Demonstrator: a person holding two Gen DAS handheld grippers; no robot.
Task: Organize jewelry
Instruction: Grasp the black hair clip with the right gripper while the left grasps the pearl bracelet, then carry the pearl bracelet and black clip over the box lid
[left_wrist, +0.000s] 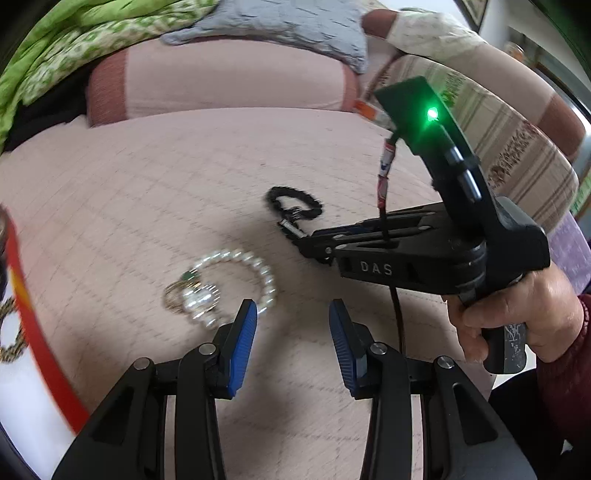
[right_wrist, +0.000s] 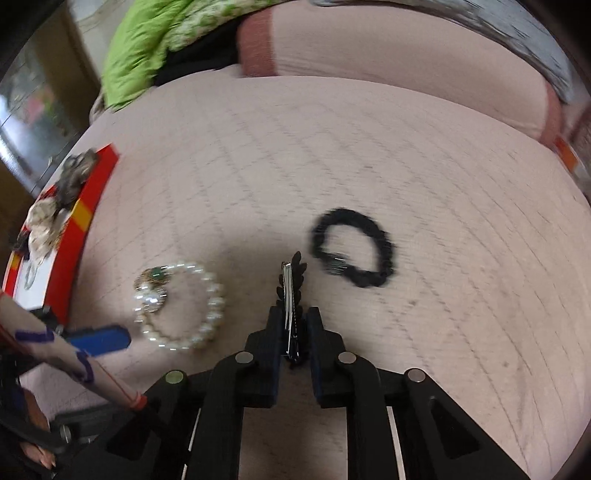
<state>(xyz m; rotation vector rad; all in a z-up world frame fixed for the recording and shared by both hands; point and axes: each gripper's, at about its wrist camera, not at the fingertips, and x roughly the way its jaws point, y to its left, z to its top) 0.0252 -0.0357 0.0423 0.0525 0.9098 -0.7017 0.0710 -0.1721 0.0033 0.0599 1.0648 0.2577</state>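
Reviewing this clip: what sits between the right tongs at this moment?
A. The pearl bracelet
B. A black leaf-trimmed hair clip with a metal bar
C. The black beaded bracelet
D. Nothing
B: in the right wrist view the right tongs are closed on the hair clip, while the pearl bracelet and black beaded bracelet lie apart on the pink cover.

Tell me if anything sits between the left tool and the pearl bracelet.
Nothing visible does. The white pearl bracelet lies on the pink quilted bedspread just ahead-left of the open left tool; only bare fabric separates them.
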